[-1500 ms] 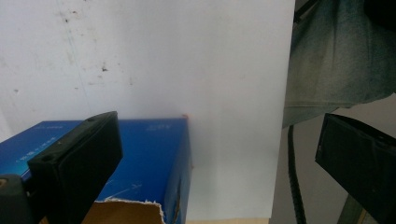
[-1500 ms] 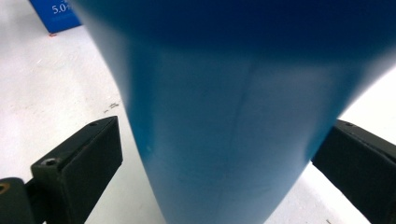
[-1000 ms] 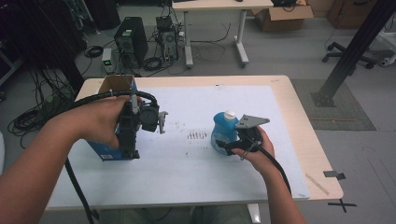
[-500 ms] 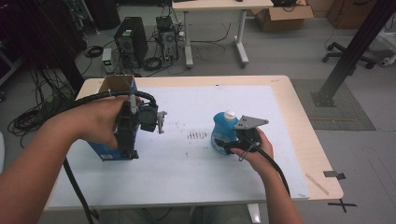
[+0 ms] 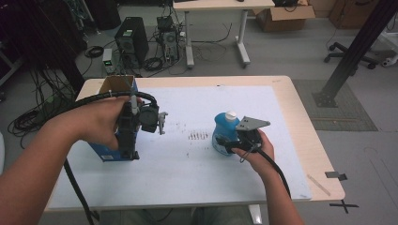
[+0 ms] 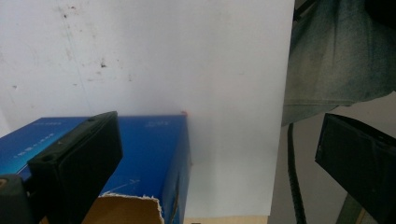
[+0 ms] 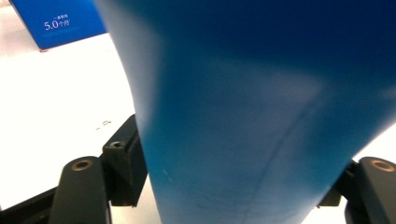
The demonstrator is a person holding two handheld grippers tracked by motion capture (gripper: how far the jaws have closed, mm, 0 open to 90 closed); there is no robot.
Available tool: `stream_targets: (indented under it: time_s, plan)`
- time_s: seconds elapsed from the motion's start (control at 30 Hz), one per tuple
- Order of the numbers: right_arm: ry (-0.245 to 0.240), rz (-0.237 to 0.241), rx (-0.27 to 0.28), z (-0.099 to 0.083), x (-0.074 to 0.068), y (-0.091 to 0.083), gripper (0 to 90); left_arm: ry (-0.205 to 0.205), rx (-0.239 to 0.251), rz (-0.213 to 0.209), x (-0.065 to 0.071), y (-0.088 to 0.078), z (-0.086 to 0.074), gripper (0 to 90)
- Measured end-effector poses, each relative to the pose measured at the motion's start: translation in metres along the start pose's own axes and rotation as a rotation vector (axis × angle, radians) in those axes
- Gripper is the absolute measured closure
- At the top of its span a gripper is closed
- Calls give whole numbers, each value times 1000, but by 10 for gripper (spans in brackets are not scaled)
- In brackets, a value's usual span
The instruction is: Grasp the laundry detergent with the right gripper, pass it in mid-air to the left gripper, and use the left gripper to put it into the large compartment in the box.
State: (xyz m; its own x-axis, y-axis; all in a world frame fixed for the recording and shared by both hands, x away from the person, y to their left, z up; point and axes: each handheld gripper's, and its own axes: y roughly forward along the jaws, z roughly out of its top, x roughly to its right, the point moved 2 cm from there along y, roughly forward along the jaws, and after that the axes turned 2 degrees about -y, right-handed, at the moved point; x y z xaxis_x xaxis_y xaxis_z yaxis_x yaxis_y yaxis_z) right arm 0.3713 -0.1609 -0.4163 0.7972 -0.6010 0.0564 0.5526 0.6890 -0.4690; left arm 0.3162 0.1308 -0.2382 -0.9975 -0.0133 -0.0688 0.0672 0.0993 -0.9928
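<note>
Two tools work here: the right tool (image 5: 224, 144) has just been closing on the blue plastic bottle with a white cap (image 5: 224, 131), upright mid-worktop (image 5: 281, 140); a low grip might tip it. Jaws apart, the left tool (image 5: 132, 154) hovers over the open blue cardboard box (image 5: 105, 152).
</note>
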Motion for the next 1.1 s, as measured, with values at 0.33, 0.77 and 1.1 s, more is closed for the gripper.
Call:
stream_targets:
  time_s: [0.33, 0.77, 1.1]
  plan:
    - [-9, -9, 6, -2, -1, 1, 375, -3, 0, 5, -1, 1, 0, 13]
    - [-6, -3, 31, -4, -1, 2, 455, -3, -2, 5, 0, 0, 2, 13]
    - [-64, 47, 19, 15, -4, -11, 461, -9, 6, 7, -1, -6, 3, 13]
